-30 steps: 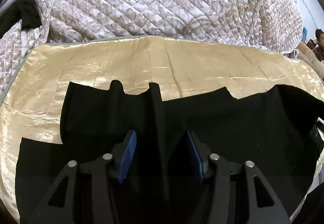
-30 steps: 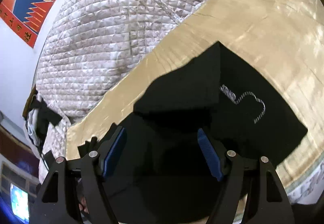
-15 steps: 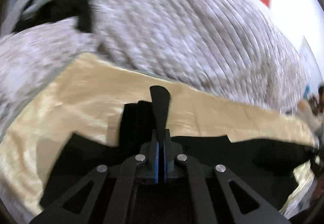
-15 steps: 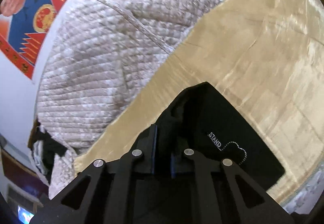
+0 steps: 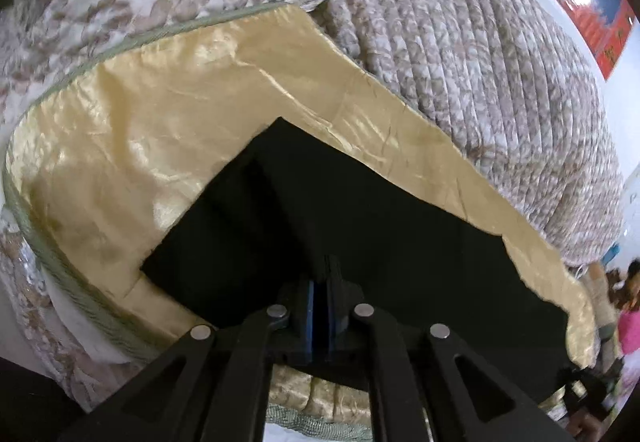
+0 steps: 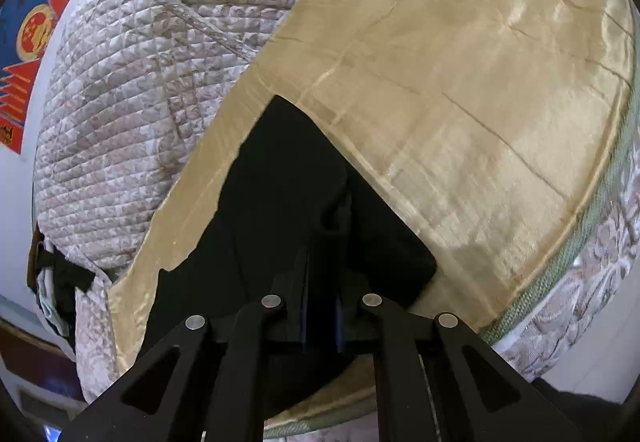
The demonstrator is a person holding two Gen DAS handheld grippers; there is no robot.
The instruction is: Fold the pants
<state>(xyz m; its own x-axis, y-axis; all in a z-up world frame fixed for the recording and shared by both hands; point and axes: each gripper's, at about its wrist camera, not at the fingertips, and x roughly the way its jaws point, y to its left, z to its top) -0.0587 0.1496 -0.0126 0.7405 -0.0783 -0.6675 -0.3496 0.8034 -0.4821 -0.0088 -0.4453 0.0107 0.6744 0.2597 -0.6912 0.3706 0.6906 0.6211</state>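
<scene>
Black pants (image 5: 360,226) lie spread on a shiny gold bedcover (image 5: 152,130). In the left wrist view my left gripper (image 5: 320,302) is shut, its blue pads pinching a fold of the black fabric near the front edge of the bed. In the right wrist view the same pants (image 6: 280,186) narrow to a point on the gold cover (image 6: 480,102), and my right gripper (image 6: 322,306) is shut on a raised pinch of the cloth. Most of the fabric under both grippers is hidden by their black frames.
A quilted floral blanket (image 5: 460,42) is heaped behind the gold cover, also seen in the right wrist view as the blanket (image 6: 132,82). The bed's green piped edge (image 6: 580,242) runs close on the right. A red and blue poster (image 6: 32,22) hangs on the wall. A person (image 5: 628,306) sits far right.
Both grippers went from open above the pants to shut on the fabric. The left one swept sideways and rolled; the right one shifted, and the embroidered patch is out of sight.
</scene>
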